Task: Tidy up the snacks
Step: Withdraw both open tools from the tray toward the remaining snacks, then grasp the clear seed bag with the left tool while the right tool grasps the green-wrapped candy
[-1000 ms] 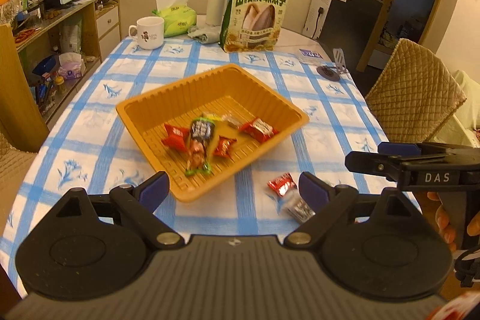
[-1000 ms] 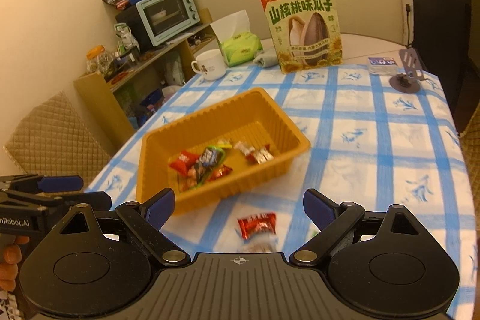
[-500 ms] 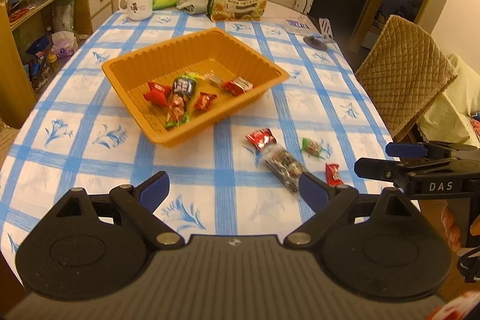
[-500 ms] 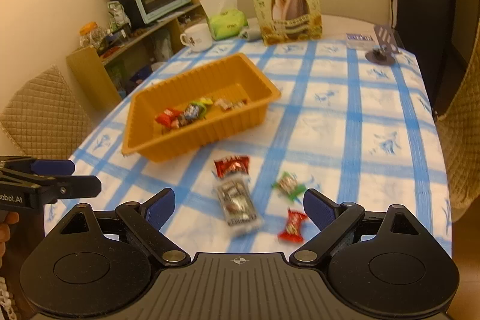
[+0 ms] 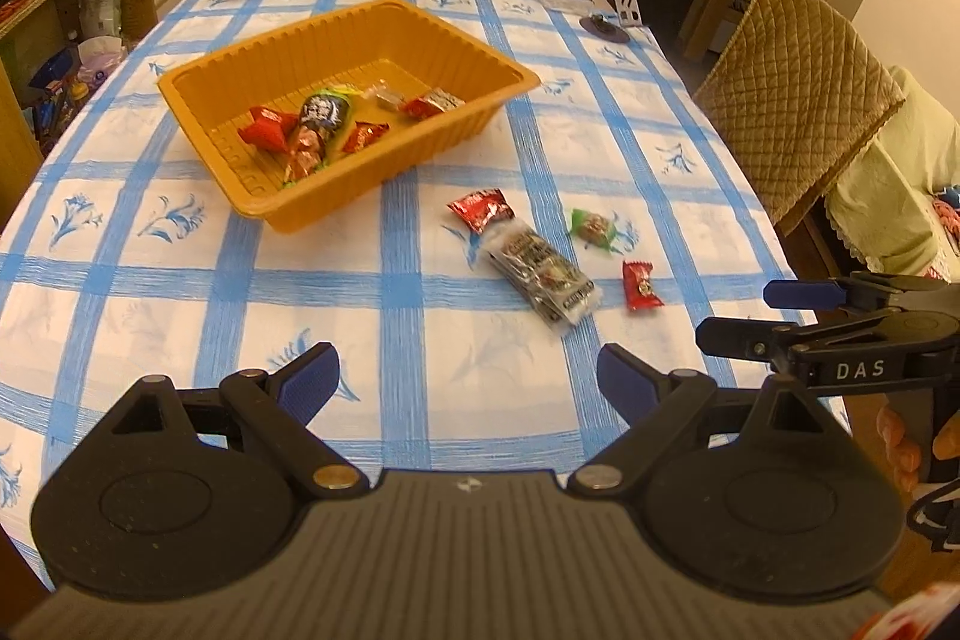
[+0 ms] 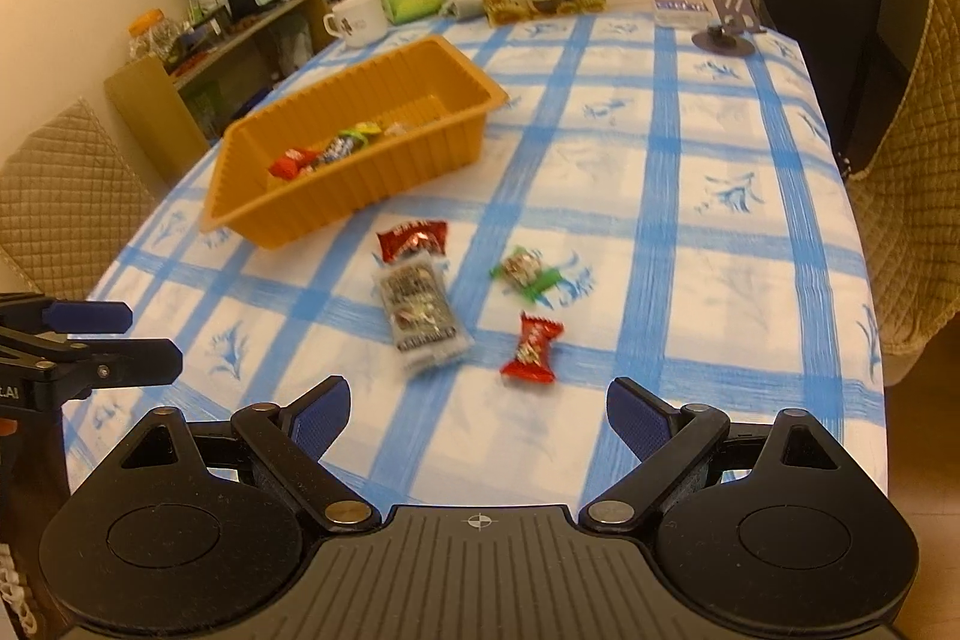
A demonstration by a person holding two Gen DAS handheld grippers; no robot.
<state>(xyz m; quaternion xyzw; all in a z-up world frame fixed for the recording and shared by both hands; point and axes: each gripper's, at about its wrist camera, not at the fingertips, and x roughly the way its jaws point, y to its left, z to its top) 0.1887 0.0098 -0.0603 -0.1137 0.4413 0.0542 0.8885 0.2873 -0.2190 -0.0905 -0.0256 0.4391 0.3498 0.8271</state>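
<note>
Four snacks (image 6: 423, 316) beyond right gripper (image 6: 478, 415)

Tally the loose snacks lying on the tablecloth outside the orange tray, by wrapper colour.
Red wrappers: 2
Green wrapper: 1
Clear packet with dark print: 1
Total: 4

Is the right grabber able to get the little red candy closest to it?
Probably yes. The right gripper is open, the small red candy lies alone on the tablecloth just ahead, and nothing sits between them.
</note>
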